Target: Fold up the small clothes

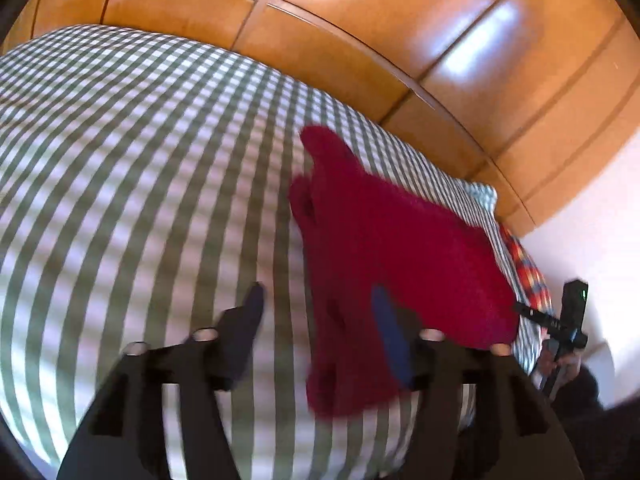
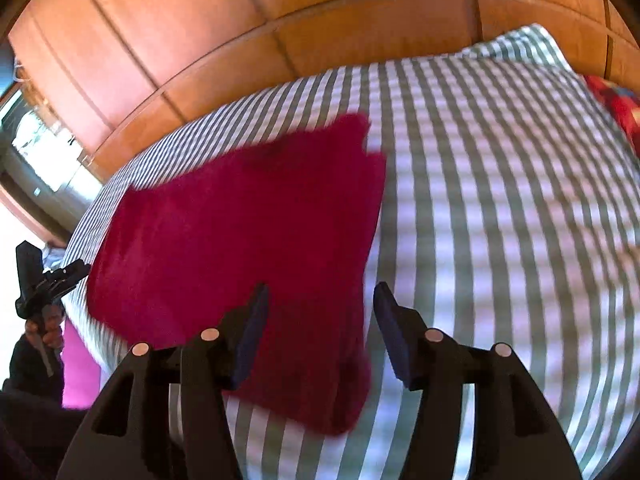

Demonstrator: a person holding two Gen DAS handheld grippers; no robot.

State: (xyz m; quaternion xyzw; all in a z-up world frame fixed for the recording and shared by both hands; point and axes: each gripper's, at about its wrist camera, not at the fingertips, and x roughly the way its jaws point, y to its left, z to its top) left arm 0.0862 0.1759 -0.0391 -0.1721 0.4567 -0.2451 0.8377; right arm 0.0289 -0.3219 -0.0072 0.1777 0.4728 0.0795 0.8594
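Observation:
A dark red garment [image 1: 384, 248] lies spread on the green-and-white checked bedspread [image 1: 140, 160]. In the left wrist view it lies to the right, and its near edge passes under my right finger [image 1: 390, 332]. My left gripper [image 1: 320, 304] is open and empty above the bed. In the right wrist view the red garment [image 2: 240, 232] lies flat at centre left on the bedspread [image 2: 500, 200]. My right gripper [image 2: 320, 308] is open and empty over its near right corner. Each view shows the other gripper at the frame edge, the right [image 1: 568, 320] and the left [image 2: 44, 284].
A glossy wooden wardrobe [image 1: 400, 40] stands behind the bed. A red-and-blue plaid cloth [image 1: 528, 276] lies at the bed's right edge, also in the right wrist view [image 2: 616, 104]. Something pink [image 2: 78, 364] hangs at the bed's left side. A window [image 2: 36, 140] shows at far left.

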